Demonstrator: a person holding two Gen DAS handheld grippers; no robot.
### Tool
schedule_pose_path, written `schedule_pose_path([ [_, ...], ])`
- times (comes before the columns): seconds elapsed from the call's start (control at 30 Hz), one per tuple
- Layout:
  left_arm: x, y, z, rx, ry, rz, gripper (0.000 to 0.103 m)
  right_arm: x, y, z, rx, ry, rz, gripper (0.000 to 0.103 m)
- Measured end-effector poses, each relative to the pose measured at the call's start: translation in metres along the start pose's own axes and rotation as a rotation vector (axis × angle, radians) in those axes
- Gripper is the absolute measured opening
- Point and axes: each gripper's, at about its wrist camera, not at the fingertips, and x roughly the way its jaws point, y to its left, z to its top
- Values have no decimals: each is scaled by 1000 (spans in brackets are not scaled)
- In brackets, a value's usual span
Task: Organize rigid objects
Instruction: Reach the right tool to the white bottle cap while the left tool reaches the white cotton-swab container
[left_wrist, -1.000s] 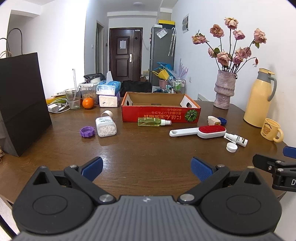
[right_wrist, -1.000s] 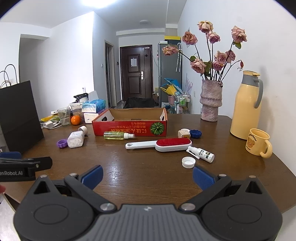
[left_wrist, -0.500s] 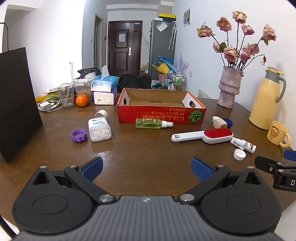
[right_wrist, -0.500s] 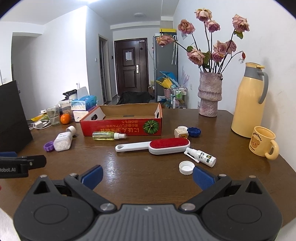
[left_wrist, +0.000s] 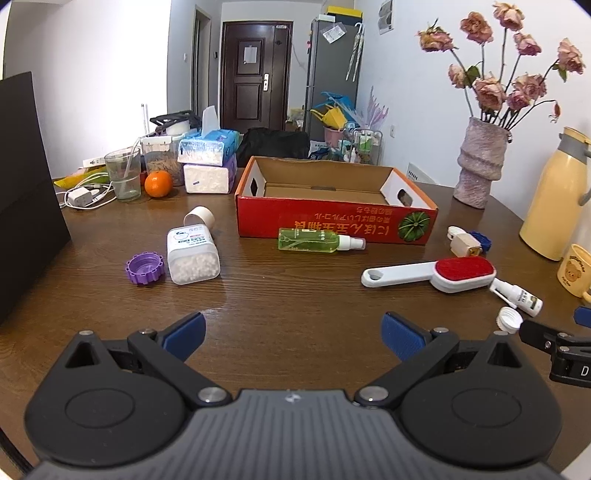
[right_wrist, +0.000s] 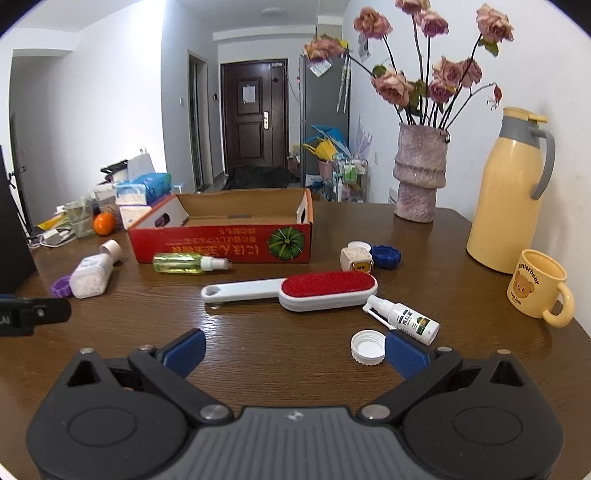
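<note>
White cap (right_wrist: 368, 347) just beside right gripper (right_wrist: 295, 349) (jaws wide apart).

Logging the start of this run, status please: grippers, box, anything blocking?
Left gripper open, empty. Right gripper open, empty, white cap by its right finger. Red cardboard box empty. Green spray bottle lies against its front.

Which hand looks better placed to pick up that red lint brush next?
Probably the right gripper: the red lint brush lies almost straight ahead of its open jaws. From the left gripper, it sits off to the right.
</note>
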Motion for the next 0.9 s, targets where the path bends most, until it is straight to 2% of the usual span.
schedule_pose_path([
  [0.47, 57, 21, 15, -42, 54, 43, 103, 65, -26, -3, 25, 79, -62, 99],
  [0.7, 80, 38, 21, -60, 70, 83, 103, 97, -41, -8, 46, 125, -95, 89],
  [0.77, 84, 42, 24, -62, 70, 94, 103, 105, -45, -8, 50, 138, -102, 79],
  [0.9, 94, 52, 30, -72, 69, 117, 103, 122, -51, -10, 63, 166, -133, 69],
])
